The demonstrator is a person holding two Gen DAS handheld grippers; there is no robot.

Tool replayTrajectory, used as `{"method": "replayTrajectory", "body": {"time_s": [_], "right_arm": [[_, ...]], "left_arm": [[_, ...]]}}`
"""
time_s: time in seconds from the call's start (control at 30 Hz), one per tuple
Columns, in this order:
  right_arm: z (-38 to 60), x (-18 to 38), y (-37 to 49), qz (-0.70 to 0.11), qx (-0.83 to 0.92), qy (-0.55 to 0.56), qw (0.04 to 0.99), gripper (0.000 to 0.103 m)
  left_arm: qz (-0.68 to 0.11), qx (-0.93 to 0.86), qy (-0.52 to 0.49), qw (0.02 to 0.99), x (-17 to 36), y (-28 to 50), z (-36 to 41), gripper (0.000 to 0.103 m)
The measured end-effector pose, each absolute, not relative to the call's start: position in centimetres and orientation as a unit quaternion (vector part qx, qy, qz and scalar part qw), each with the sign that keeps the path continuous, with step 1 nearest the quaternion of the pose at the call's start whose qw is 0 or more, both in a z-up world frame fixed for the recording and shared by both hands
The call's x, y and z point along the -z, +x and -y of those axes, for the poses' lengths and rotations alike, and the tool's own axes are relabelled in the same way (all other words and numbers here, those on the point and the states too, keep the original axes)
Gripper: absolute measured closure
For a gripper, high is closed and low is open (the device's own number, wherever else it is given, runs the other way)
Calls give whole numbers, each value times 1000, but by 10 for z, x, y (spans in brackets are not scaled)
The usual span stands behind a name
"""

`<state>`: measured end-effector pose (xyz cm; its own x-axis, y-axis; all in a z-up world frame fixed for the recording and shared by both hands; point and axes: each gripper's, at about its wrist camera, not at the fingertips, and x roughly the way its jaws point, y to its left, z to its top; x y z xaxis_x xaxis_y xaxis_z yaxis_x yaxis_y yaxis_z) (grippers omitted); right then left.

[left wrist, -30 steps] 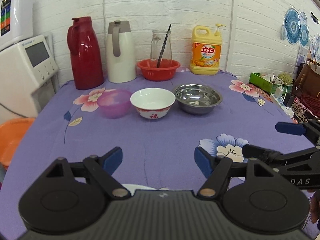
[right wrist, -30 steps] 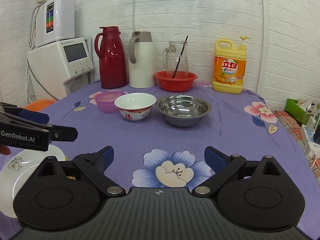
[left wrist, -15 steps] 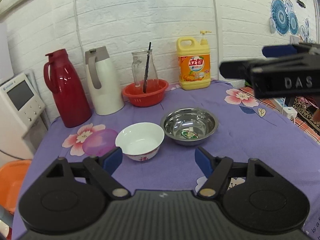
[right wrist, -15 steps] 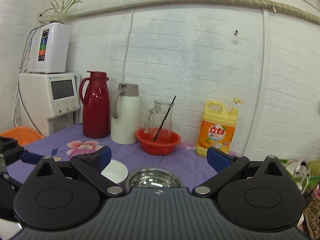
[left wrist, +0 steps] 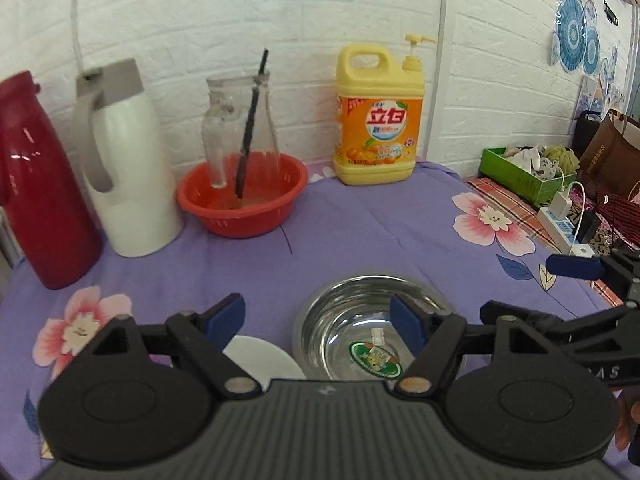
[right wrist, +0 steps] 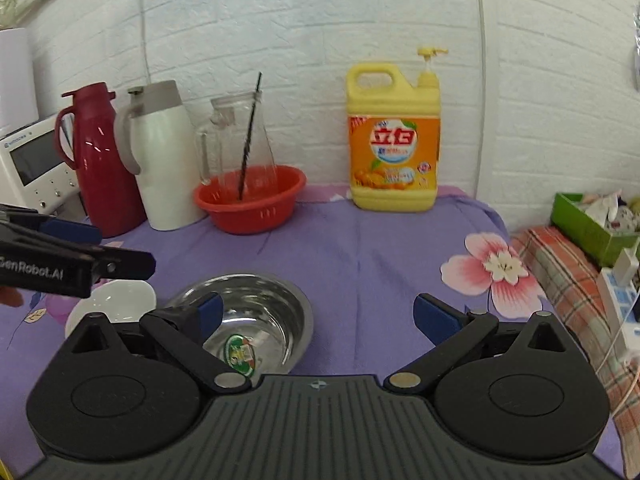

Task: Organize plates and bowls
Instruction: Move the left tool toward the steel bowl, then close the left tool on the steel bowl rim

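Observation:
A steel bowl (left wrist: 352,332) with a green sticker inside sits on the purple cloth, close below both grippers; it also shows in the right wrist view (right wrist: 264,312). A white bowl (left wrist: 260,360) stands just left of it, partly hidden by my left gripper, and shows in the right wrist view (right wrist: 116,300). My left gripper (left wrist: 318,320) is open and empty, above the gap between the two bowls. My right gripper (right wrist: 316,314) is open and empty, its left finger over the steel bowl. The purple bowl is hidden.
At the back wall stand a red thermos (left wrist: 36,184), a white thermos (left wrist: 128,160), a red basket (left wrist: 244,196) holding a glass jug, and a yellow detergent bottle (left wrist: 378,116). A green box (left wrist: 528,172) and a power strip (left wrist: 560,220) lie off the table's right edge.
Both grippers have moved forward over the table toward the bowls. The right gripper came down from a raised pose. Both stayed open and empty.

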<state>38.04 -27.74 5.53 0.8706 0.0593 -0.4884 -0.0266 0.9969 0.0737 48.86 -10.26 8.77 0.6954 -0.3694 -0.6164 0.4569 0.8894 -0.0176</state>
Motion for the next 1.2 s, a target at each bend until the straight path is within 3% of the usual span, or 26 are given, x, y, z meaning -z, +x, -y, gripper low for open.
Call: {"method": "replayTrajectory", "body": {"time_s": [0.43, 0.97, 1.0, 1.07, 1.2], "right_arm": [[263, -10, 409, -300, -44, 75, 950, 0], [249, 7, 416, -302, -48, 79, 949, 0], [248, 8, 415, -299, -49, 78, 950, 0], [248, 10, 416, -301, -60, 79, 949, 0], [247, 14, 418, -312, -94, 96, 940, 0]], "left_arm": [[-401, 272, 87, 870, -32, 568, 123, 31], [-421, 272, 97, 860, -4, 572, 138, 32], [-421, 272, 98, 860, -3, 572, 139, 33], [-421, 279, 106, 857, -1, 571, 142, 47], [-417, 285, 121, 855, -2, 569, 145, 52]]}}
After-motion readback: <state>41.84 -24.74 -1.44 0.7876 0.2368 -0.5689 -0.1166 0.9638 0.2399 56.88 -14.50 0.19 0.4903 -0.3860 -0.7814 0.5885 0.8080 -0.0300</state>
